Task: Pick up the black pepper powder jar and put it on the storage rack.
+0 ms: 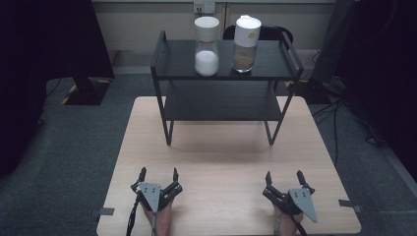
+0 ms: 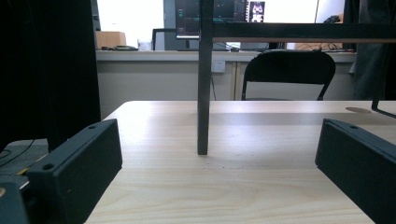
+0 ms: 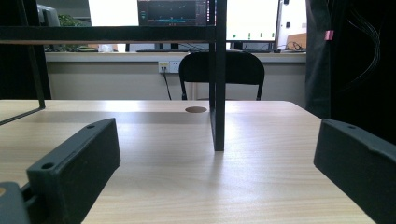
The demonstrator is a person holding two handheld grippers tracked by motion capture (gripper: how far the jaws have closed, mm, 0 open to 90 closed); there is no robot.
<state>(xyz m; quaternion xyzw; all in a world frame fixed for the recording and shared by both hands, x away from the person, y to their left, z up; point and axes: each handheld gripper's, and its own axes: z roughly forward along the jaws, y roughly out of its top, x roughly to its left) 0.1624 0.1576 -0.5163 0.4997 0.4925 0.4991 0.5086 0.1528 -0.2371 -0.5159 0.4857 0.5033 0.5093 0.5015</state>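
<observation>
Standing on the worktop (image 1: 221, 162), the black rack (image 1: 162, 66) carries two white-capped jars (image 1: 206, 46) on its top shelf in the high view. Near the front edge, well apart from them, left claw (image 1: 158, 173) and right claw (image 1: 284, 177) rest spread, holding nothing.

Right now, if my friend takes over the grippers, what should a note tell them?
Left gripper: open, holding nothing, resting at the table's near edge.
Right gripper: open, holding nothing, same edge, to the right.
White jar and brown jar: upright, side by side on the rack's top shelf; its lower shelf looks bare.
Done: nothing seems handled yet.
Left: probably reach up to the jars.
</observation>
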